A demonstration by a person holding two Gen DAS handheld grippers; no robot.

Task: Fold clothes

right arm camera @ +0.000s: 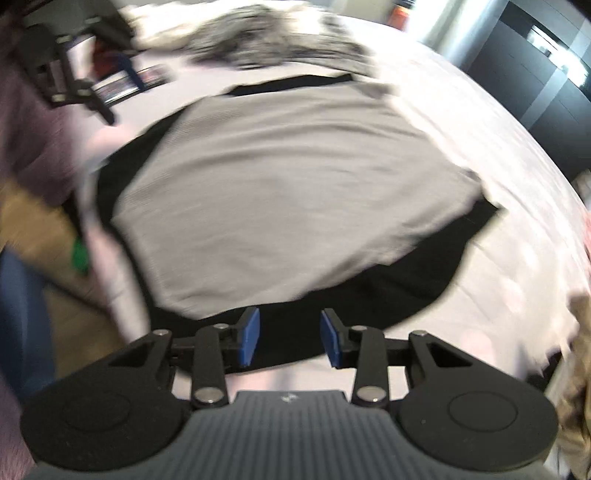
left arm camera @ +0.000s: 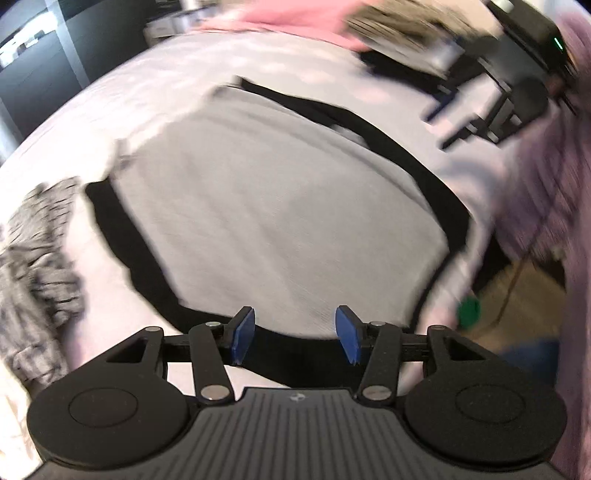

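A grey garment with black sleeves and trim [left arm camera: 280, 206] lies spread flat on a pale bed sheet [left arm camera: 177, 74]; it also shows in the right wrist view [right arm camera: 280, 192]. My left gripper [left arm camera: 295, 336] is open and empty, just above the garment's near black edge. My right gripper [right arm camera: 290, 338] is open and empty over the black part at the other near edge [right arm camera: 369, 291]. Each gripper appears in the other's view, far off: the right one [left arm camera: 517, 92] and the left one [right arm camera: 70, 66]. Both views are blurred.
A striped grey-white garment [left arm camera: 37, 258] lies crumpled beside the grey one, also seen in the right wrist view [right arm camera: 266, 40]. A pink garment [left arm camera: 295, 14] and a tan one [left arm camera: 399, 26] lie at the far end. The wooden floor [right arm camera: 33, 221] lies beyond the bed edge.
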